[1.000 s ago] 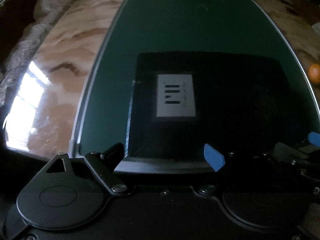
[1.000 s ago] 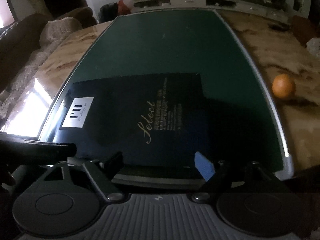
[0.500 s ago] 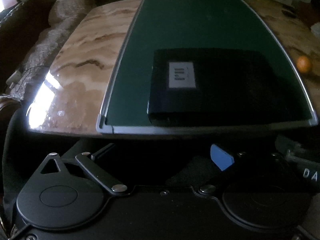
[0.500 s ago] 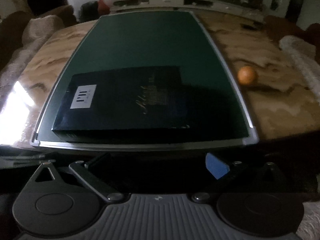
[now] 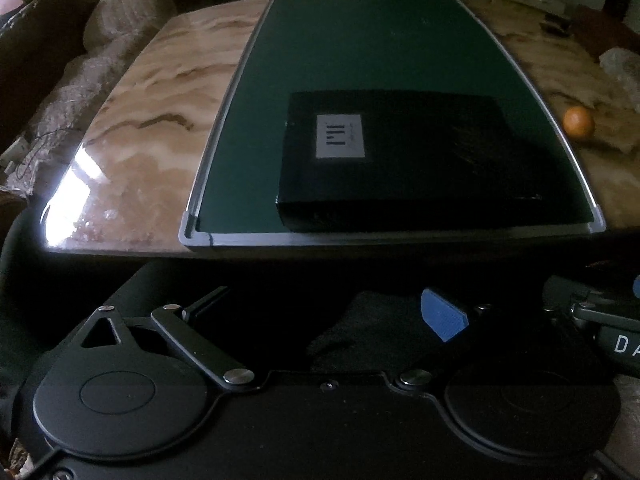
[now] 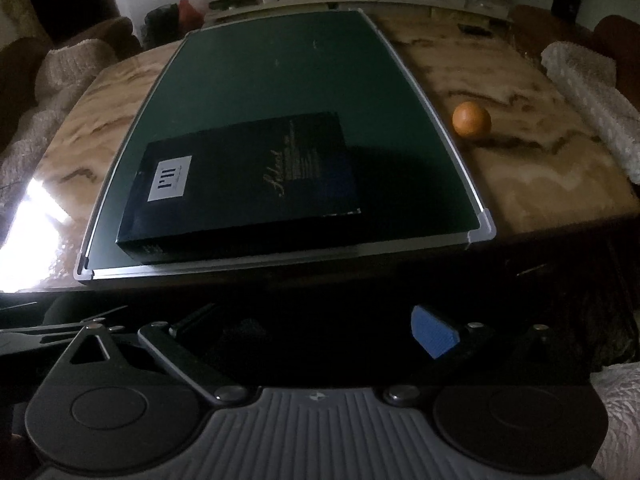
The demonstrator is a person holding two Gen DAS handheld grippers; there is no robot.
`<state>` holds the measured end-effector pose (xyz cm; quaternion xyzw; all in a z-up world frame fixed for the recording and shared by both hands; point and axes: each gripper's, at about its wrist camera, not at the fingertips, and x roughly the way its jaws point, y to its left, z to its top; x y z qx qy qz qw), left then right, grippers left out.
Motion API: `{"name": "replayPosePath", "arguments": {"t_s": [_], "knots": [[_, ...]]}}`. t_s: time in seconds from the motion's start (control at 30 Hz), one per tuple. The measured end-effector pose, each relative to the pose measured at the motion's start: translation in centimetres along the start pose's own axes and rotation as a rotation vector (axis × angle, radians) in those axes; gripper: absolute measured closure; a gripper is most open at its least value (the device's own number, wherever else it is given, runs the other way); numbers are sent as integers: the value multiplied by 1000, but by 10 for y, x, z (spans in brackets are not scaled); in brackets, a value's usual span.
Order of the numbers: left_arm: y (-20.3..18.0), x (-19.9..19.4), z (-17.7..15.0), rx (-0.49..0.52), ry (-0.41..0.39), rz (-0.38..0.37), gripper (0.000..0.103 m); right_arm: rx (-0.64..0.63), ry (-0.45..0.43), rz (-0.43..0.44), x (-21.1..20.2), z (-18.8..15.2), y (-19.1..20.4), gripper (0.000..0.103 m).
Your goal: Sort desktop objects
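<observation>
black box [image 6: 244,184] flat on the green board [image 6: 288,68], orange [image 6: 471,119] beside it

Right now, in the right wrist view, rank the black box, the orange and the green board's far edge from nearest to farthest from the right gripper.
From the right gripper, open and empty:
1. black box, lying on the board's near left part.
2. orange, on the marble table, right of the board.
3. green board's far edge, at the top.

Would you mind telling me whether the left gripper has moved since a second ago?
Yes. The left gripper has pulled back off the green board: its jaws were at the black box, and now sit short of the board's near rim.
</observation>
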<state>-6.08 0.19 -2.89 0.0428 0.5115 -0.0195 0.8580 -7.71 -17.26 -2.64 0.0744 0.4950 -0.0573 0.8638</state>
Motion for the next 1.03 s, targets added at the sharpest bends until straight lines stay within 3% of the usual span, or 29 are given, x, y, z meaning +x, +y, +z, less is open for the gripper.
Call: {"name": "replayPosePath", "arguments": {"t_s": [1.03], "knots": [[0, 5, 4, -19, 11, -16, 2, -10, 12, 20, 5, 4, 0, 0]]}}
